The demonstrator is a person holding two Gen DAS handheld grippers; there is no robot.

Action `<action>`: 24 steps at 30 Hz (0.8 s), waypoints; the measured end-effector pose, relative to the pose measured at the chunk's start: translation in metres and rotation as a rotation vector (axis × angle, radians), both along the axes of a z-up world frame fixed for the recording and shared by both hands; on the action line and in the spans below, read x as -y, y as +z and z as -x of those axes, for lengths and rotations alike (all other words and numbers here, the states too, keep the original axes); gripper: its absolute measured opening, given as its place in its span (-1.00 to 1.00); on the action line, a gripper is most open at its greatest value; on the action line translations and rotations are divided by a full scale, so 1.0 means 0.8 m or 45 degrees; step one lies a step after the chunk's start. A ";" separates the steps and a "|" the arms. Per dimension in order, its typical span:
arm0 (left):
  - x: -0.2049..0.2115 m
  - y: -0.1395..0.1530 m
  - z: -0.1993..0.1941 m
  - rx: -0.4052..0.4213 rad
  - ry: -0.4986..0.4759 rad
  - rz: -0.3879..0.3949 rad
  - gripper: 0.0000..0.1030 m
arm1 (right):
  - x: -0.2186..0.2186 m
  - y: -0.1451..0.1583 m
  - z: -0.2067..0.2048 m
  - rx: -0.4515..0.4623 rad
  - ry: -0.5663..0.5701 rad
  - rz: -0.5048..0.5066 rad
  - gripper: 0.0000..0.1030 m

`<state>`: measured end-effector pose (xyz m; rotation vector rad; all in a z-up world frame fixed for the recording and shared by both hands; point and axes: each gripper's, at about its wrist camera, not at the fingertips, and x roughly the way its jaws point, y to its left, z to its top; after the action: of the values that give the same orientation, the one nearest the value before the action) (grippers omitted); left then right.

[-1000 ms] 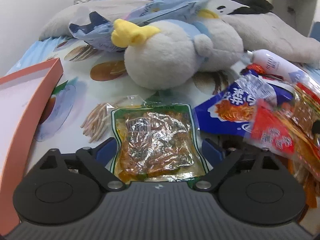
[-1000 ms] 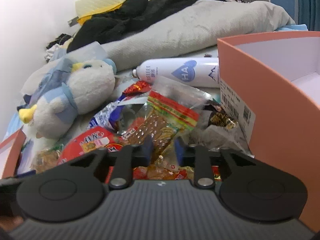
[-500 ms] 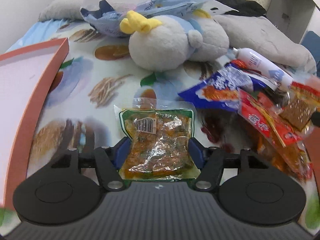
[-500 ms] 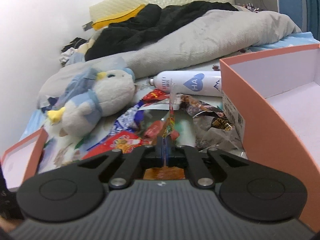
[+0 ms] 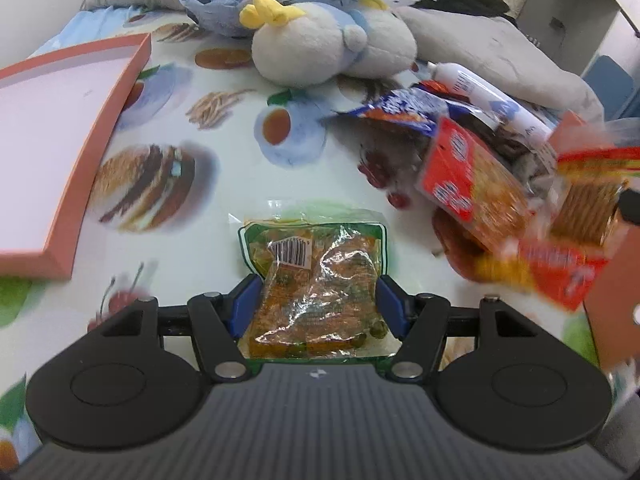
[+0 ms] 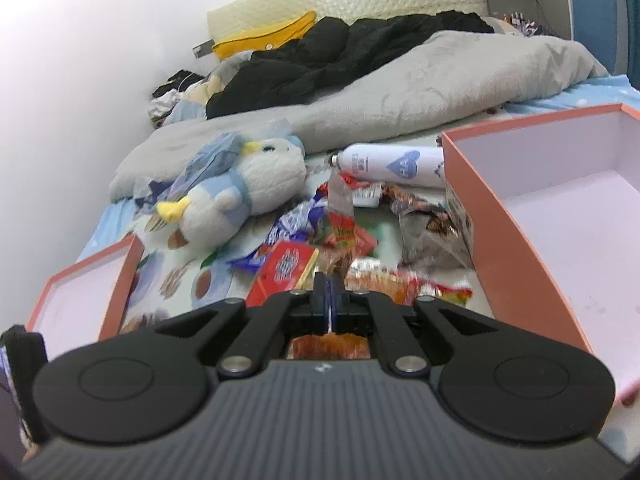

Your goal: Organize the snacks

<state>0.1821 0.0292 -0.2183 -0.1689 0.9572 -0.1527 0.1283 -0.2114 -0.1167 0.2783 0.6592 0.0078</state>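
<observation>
My left gripper [image 5: 316, 300] is shut on a green-edged clear snack packet [image 5: 316, 276] and holds it above the printed bed sheet. My right gripper [image 6: 330, 284] is shut on a clear packet with a red and yellow top [image 6: 342, 224], held edge-on and upright above the snack pile; the same packet shows blurred at the right of the left wrist view [image 5: 588, 196]. A pile of red and blue snack bags [image 6: 292, 256] lies on the sheet. The open orange box [image 6: 568, 216] stands to the right of my right gripper.
The orange box lid [image 5: 52, 128] lies at the left. A penguin plush [image 5: 320, 44] and a white bottle [image 6: 392, 162] lie beyond the pile. A grey blanket [image 6: 420, 88] and black clothes [image 6: 344, 48] fill the far bed.
Both grippers have risen with their packets. The right gripper closed on its packet and lifted it off the pile. The left packet came up off the sheet.
</observation>
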 end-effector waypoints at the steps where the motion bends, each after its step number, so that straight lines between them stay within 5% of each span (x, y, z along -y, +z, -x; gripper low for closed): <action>1: 0.000 0.002 0.006 -0.002 -0.007 0.000 0.32 | 0.001 -0.001 0.008 -0.017 0.004 -0.011 -0.92; 10: 0.005 0.013 0.061 -0.015 -0.067 0.015 0.32 | 0.014 -0.035 0.072 -0.200 0.036 -0.121 -0.92; 23: 0.036 0.018 0.082 -0.026 -0.176 0.036 0.32 | 0.064 -0.078 0.113 -0.333 -0.132 -0.177 -0.82; 24: 0.037 0.018 0.081 -0.027 -0.180 0.038 0.32 | 0.066 -0.078 0.113 -0.331 -0.136 -0.170 -0.59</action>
<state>0.1171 -0.0005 -0.2040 -0.1302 0.9882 -0.2961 0.0383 -0.2640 -0.1789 0.4477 0.9028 -0.0882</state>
